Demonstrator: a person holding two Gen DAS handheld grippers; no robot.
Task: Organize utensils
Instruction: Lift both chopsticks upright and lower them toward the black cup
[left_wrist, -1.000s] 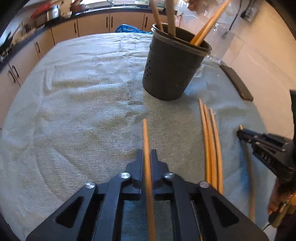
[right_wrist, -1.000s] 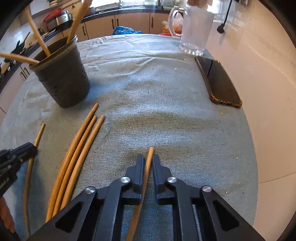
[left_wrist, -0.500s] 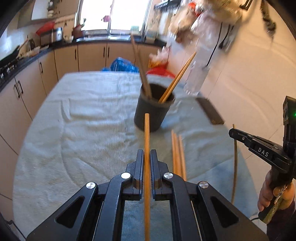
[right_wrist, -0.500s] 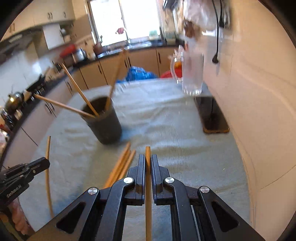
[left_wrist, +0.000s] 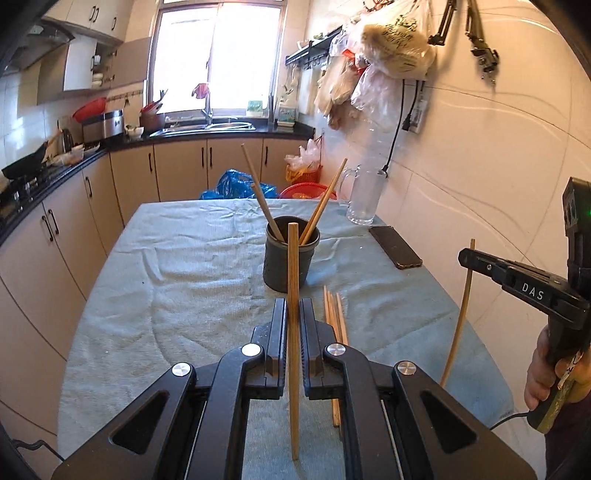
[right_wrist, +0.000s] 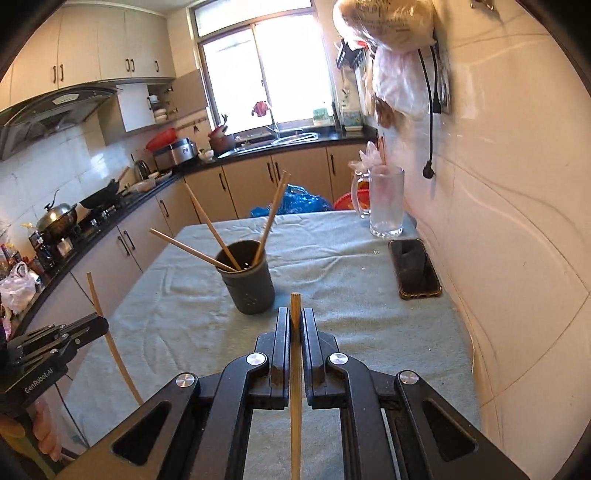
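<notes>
Kitchen cabinets and a bright window stand behind a table (left_wrist: 177, 258) covered with a pale green cloth. Above its near end, the left gripper (left_wrist: 292, 314) is pinched on one wooden chopstick (left_wrist: 292, 266), held upright between the pads. To its right the right gripper (right_wrist: 294, 321) is likewise clamped on a second chopstick (right_wrist: 295, 406), also upright, its tip just above the pads. A loose bundle of chopsticks (left_wrist: 334, 314) lies on the cloth just right of the left gripper. Farther off, mid-table, stands a dark holder cup (right_wrist: 251, 284) with several chopsticks leaning in it. At the far right sit a glass mug (right_wrist: 386, 201) and, nearer, a dark phone (right_wrist: 417, 269) beside the wall.
</notes>
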